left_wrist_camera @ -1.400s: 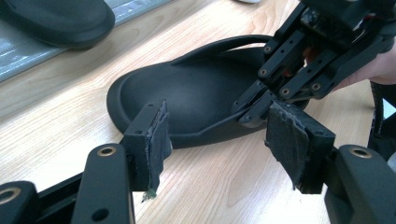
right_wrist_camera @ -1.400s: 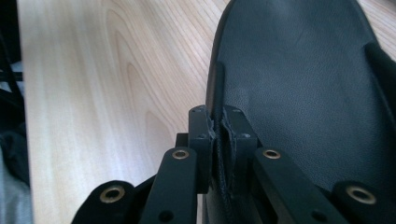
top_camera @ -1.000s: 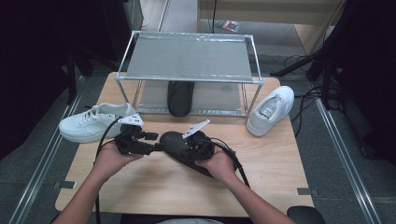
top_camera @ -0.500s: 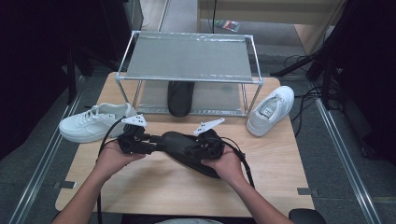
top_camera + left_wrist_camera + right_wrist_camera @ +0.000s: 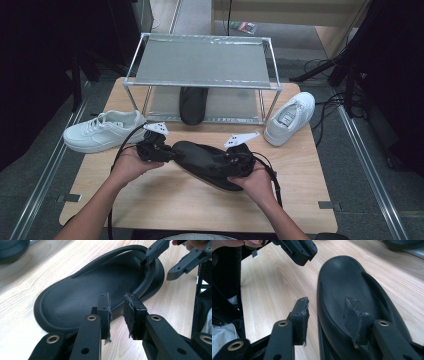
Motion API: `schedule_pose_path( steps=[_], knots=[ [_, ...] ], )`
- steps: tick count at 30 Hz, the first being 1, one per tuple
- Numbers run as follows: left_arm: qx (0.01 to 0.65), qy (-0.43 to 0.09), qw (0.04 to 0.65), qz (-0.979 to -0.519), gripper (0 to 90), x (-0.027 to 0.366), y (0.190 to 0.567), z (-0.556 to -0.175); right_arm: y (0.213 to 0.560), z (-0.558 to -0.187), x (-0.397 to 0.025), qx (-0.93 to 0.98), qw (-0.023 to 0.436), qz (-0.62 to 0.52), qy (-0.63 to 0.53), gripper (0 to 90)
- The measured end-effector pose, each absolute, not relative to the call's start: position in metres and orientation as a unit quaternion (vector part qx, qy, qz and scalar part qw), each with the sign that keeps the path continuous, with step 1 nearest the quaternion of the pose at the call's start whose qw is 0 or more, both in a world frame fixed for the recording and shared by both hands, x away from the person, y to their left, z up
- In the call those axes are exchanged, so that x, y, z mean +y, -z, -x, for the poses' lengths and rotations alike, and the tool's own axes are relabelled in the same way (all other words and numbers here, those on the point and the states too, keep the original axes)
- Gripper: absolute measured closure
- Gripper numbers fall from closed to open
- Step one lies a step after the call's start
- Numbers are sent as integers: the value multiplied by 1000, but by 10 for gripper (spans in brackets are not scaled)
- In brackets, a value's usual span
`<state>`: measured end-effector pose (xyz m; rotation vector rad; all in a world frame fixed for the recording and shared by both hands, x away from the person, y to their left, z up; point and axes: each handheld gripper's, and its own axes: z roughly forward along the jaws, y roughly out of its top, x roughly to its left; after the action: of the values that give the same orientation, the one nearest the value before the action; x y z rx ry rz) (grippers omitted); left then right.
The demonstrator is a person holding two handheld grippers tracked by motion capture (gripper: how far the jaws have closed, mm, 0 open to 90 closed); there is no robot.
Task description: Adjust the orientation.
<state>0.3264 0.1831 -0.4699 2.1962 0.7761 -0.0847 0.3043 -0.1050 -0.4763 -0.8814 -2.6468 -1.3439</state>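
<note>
The black matt rubbery sandal (image 5: 82,292) is lying on the pale smooth wood-grain table (image 5: 300,170), its frayed-padded black plastic grippers aside.

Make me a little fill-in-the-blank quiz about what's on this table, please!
1. The sandal between the left gripper and right gripper is ____ in colour.
2. The two sneakers, one at the left and one at the right, are ____.
3. A second dark shoe sits ____ the metal rack.
4. The right gripper's jaws straddle the sandal's ____.

Missing words: black; white; under; edge
</note>
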Motion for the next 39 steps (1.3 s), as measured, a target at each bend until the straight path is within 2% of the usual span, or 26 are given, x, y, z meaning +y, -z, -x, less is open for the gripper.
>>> schedule_pose_path(
  steps=[10,16,20,31,39],
  knots=[
    [279,51,394,-874,872,169,477,-338,479,-289,-131,-845,5,314,432,584],
    [252,59,391,-884,900,155,486,-344,484,-281,-137,-847,-1,331,417,814],
    [249,65,386,-886,900,149,491,-346,487,-281,-138,-849,-1,338,406,888],
    [245,84,356,-898,900,137,507,-349,498,-288,-138,-843,0,359,400,900],
    [240,77,347,-903,900,133,507,-343,502,-294,-134,-849,-10,365,381,900]
  ],
)
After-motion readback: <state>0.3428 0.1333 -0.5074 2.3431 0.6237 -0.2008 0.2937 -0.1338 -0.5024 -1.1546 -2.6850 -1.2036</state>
